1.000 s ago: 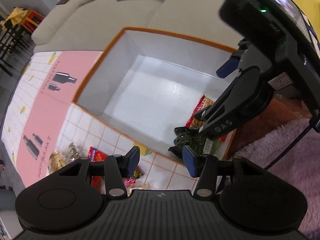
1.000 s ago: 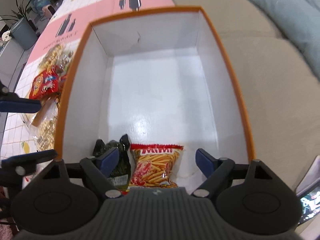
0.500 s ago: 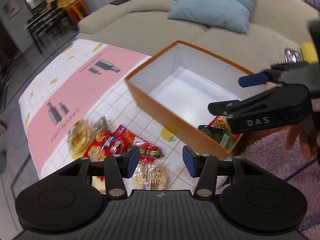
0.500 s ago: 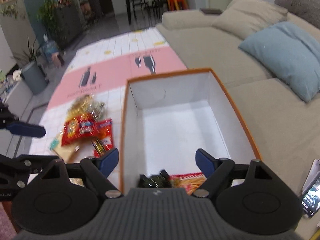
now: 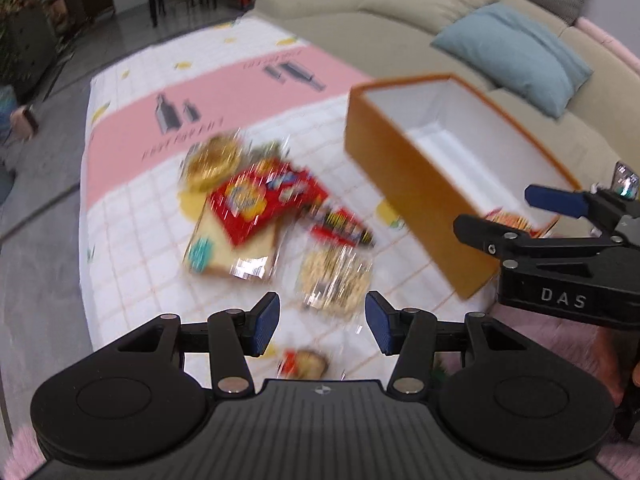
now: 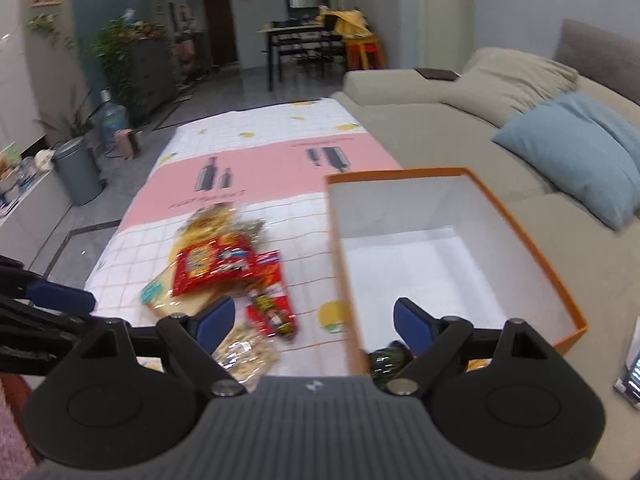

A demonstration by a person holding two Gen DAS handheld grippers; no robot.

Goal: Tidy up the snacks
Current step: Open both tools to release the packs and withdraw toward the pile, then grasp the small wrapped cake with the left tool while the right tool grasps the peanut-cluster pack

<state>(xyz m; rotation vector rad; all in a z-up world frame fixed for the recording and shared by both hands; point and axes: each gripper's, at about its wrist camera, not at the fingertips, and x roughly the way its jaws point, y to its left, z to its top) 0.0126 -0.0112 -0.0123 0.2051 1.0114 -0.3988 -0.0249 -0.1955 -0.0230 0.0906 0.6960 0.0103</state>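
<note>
An orange box [image 5: 404,184] with a white inside stands on the right of the table; it also shows in the right wrist view [image 6: 536,248]. A dark green packet [image 6: 386,358] lies at its near end. Several snack packets lie left of the box: a red bag [image 5: 256,200] [image 6: 212,264], a clear packet of nuts [image 5: 334,276], a red-and-black stick packet [image 6: 272,308]. My left gripper [image 5: 322,326] is open and empty above the nut packet. My right gripper [image 6: 310,322] is open and empty over the box's near left wall; it also shows in the left wrist view [image 5: 520,216].
The table carries a white-and-pink cloth [image 6: 264,168]. A beige sofa [image 6: 460,120] with a blue cushion [image 6: 576,160] runs behind the box. A phone [image 6: 632,372] lies on the sofa by the box. A pink rug [image 5: 560,332] lies at the table's near end.
Both grippers have pulled back and up from the box. The left one has swung left over the loose snacks. The views now show the whole table; both stay open.
</note>
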